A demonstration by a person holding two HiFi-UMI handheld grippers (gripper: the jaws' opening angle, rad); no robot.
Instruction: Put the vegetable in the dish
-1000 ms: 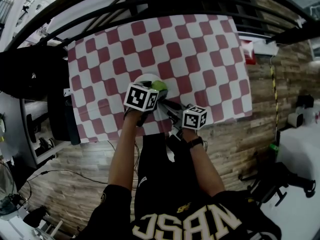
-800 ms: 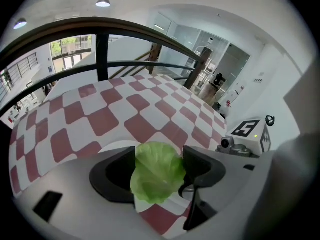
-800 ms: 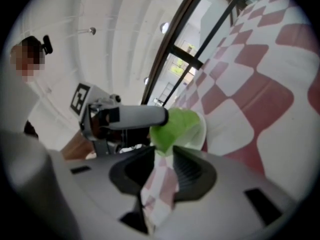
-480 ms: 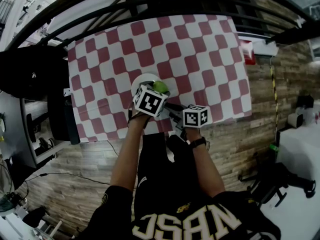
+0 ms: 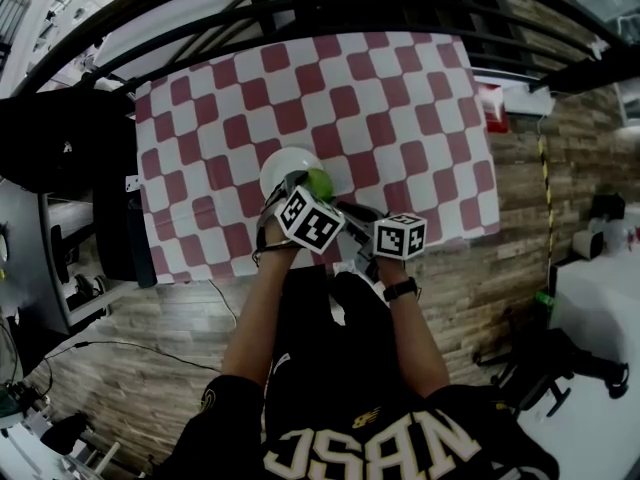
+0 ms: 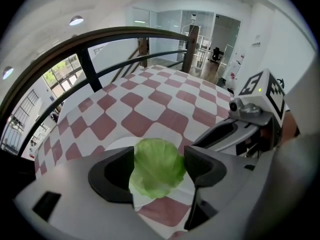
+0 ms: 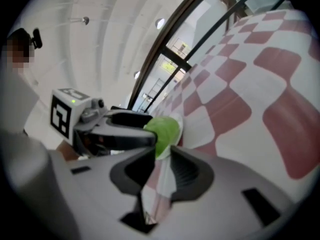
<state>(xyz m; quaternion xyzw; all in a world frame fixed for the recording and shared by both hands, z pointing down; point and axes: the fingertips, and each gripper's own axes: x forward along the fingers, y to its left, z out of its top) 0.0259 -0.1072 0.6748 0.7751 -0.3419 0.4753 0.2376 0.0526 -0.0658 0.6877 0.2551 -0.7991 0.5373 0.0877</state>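
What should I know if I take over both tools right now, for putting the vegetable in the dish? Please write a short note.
Left tool: jaws wide, pads against both sides of the green vegetable; it looks held.
Right tool: jaws a little apart, nothing between them, close beside the left tool.
Things: the vegetable is at the right rim of the white dish on the checked cloth. I cannot tell whether it already rests there.
Done: the vegetable is gripped and at the dish.
Left: probably set it well inside, open the left tool, draw back.
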